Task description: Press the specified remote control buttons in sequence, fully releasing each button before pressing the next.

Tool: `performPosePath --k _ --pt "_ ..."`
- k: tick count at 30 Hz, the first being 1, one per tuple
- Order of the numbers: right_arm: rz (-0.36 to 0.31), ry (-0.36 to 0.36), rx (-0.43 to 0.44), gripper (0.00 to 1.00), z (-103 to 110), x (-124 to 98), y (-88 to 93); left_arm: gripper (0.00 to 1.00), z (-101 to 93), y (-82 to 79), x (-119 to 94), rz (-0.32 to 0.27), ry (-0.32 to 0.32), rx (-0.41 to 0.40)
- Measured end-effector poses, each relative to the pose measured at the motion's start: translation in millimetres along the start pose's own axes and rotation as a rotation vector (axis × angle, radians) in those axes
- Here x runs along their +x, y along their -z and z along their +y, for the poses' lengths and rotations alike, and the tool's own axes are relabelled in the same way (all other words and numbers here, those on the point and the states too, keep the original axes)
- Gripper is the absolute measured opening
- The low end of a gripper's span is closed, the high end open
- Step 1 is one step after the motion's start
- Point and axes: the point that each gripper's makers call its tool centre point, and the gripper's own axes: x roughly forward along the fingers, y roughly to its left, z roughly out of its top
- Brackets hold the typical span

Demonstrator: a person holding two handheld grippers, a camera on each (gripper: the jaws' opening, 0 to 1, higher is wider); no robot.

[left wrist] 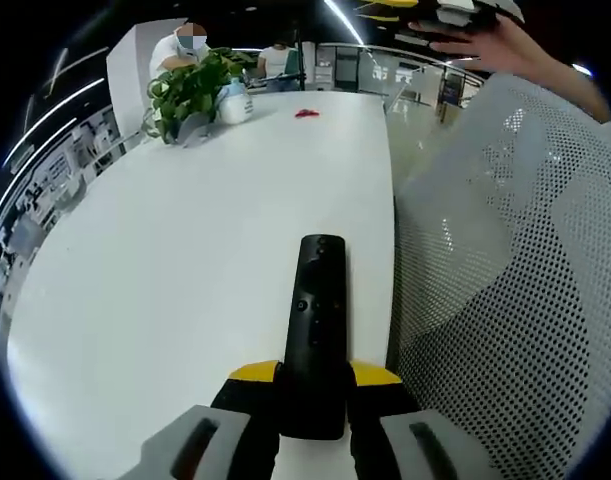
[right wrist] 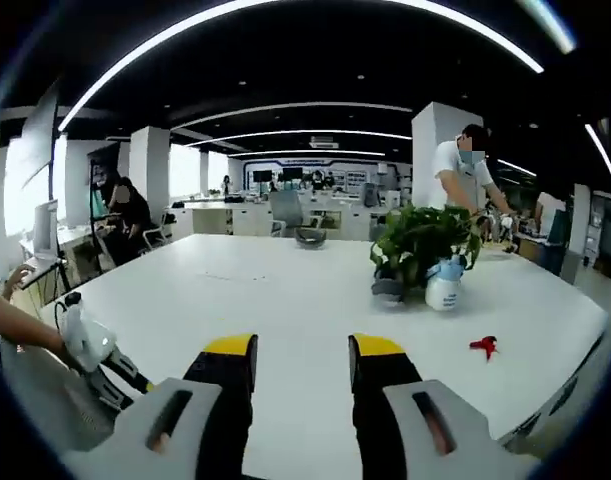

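one remote control (left wrist: 317, 330) clamped in left gripper (left wrist: 315, 385), right gripper (right wrist: 303, 360) parted

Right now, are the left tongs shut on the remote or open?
Shut on the remote: the left tongs pinch its near end from both sides, above the table.

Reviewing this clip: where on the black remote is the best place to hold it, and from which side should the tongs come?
Grip the near, button-free end of the remote across its narrow width, coming in along its length from that end. It is long and slim, and its buttons sit towards the far half, so this hold leaves them exposed for pressing. The left tongs appear to hold it this way already. The right tongs are open.
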Motion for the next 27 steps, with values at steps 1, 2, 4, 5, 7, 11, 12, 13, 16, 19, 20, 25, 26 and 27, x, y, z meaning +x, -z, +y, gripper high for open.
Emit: performPosePath --k 1,2,4,5,7,11,12,13,16,19,20,25,26,27 --pt "-0.009 0.009 0.015 0.48 -2 1 1.5 0.25 -0.2 0.1 0 0.001 -0.001 0.004" --pt "-0.013 0.021 0.046 0.5 -2 3 5.0 0.25 -0.5 0.5 0 0.002 -0.002 0.004" --pt "0.002 0.029 0.067 0.54 -2 6 12.2 0.25 -0.2 0.7 -1 0.003 -0.002 0.004" --pt "0.0 0.039 0.087 0.57 -2 7 14.6 0.25 -0.1 0.8 -1 0.002 -0.001 0.002" --pt "-0.057 0.074 0.116 0.69 -4 11 10.6 0.25 -0.1 0.8 -1 0.003 -0.001 0.0" --pt "-0.099 0.118 0.07 0.81 -12 14 4.8 0.25 -0.2 0.9 -1 0.011 0.002 0.0" --pt "-0.112 0.12 0.075 0.82 -13 13 3.5 0.25 0.0 1.0 -1 0.013 0.005 0.002" --pt "-0.137 0.117 0.084 0.85 -15 13 0.4 0.25 0.2 1.1 0 0.018 0.009 0.006" --pt "-0.142 0.121 0.083 0.9 -14 14 -4.7 0.25 0.3 1.4 0 0.023 0.019 0.023" --pt "-0.179 0.125 0.043 0.97 -9 14 -18.3 0.25 0.4 1.6 0 0.021 0.028 0.036" --pt "-0.19 0.123 0.037 1.0 -5 16 -23.0 0.25 0.4 1.8 -1 0.022 0.031 0.042" --pt "-0.256 0.112 -0.043 1.0 4 20 -35.6 0.25 1.1 2.7 -1 0.038 0.046 0.063" --pt "-0.26 0.109 -0.046 1.0 4 20 -34.0 0.25 1.2 2.9 -1 0.038 0.05 0.066" --pt "-0.242 0.1 -0.035 1.0 4 22 -30.7 0.24 1.3 3.1 -1 0.039 0.052 0.07"
